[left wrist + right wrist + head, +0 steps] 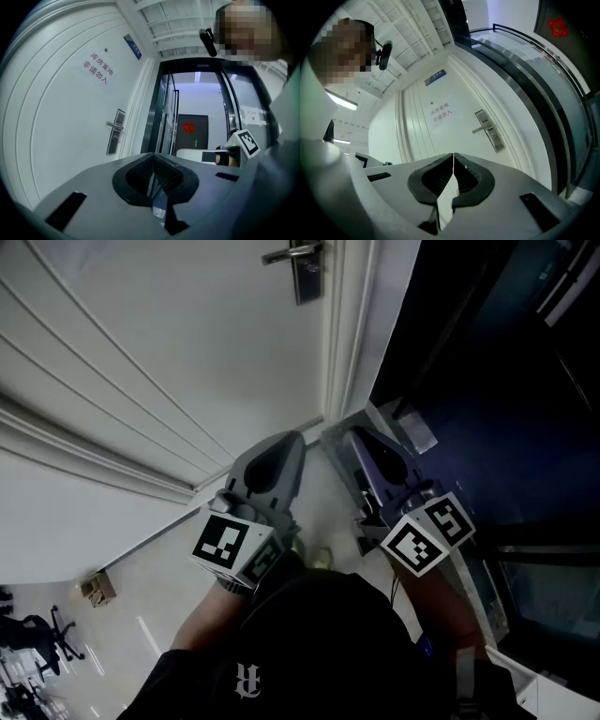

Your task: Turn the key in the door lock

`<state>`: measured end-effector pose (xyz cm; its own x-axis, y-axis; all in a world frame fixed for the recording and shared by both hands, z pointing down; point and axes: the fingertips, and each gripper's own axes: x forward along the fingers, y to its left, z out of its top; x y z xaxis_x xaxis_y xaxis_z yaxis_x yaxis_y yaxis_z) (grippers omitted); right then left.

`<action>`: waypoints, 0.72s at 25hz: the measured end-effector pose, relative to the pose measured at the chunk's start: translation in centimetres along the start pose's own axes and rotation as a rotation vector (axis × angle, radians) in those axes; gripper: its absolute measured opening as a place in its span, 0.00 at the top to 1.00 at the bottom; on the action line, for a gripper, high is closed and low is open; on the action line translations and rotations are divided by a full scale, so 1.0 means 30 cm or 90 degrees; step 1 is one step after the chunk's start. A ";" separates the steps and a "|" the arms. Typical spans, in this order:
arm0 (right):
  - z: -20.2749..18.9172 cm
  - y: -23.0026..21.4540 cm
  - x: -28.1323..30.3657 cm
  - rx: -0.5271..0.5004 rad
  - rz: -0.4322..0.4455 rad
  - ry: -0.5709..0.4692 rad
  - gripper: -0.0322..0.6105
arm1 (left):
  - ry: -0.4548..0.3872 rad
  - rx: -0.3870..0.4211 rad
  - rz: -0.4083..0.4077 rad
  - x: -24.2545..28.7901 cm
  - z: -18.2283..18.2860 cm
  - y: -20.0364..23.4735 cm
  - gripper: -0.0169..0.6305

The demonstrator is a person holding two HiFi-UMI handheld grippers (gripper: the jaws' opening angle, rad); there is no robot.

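A white door (169,324) carries a metal lever handle and lock plate (302,266) at the top of the head view; the same lock plate (114,132) shows in the left gripper view and the lock plate (489,131) in the right one. No key is discernible at this distance. My left gripper (278,457) and right gripper (359,442) are both held low, well short of the door, pointing toward it. Both have their jaws closed together with nothing between them.
A dark glass partition with a metal frame (487,381) stands right of the door frame (345,324). A sign with red characters (98,68) hangs on the door. Office chairs (28,638) and a small box (97,588) sit at the lower left.
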<state>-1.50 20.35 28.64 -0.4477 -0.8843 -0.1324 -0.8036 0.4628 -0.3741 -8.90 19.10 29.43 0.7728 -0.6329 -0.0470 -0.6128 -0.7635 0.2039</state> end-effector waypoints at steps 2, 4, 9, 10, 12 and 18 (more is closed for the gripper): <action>0.002 -0.019 0.002 0.006 -0.004 0.001 0.92 | 0.008 -0.006 0.001 0.025 -0.009 0.003 0.96; -0.001 -0.037 0.009 0.011 -0.008 0.003 0.92 | 0.012 -0.009 -0.003 0.049 -0.016 0.009 0.96; -0.004 -0.111 0.074 0.017 -0.021 0.007 0.92 | 0.006 -0.016 -0.009 0.147 -0.014 0.080 0.96; -0.001 -0.130 0.094 0.015 -0.024 0.006 0.92 | 0.004 -0.018 -0.011 0.174 -0.012 0.099 0.96; 0.010 -0.169 0.140 0.013 -0.031 0.001 0.92 | 0.002 -0.023 -0.015 0.229 -0.010 0.143 0.96; 0.085 -0.289 0.337 0.001 -0.045 -0.020 0.92 | -0.009 -0.037 -0.033 0.425 0.019 0.297 0.96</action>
<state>1.94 7.23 28.22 -0.3770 -0.9165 -0.1336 -0.8327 0.3985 -0.3844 -4.61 4.15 30.11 0.8002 -0.5952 -0.0731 -0.5614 -0.7864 0.2576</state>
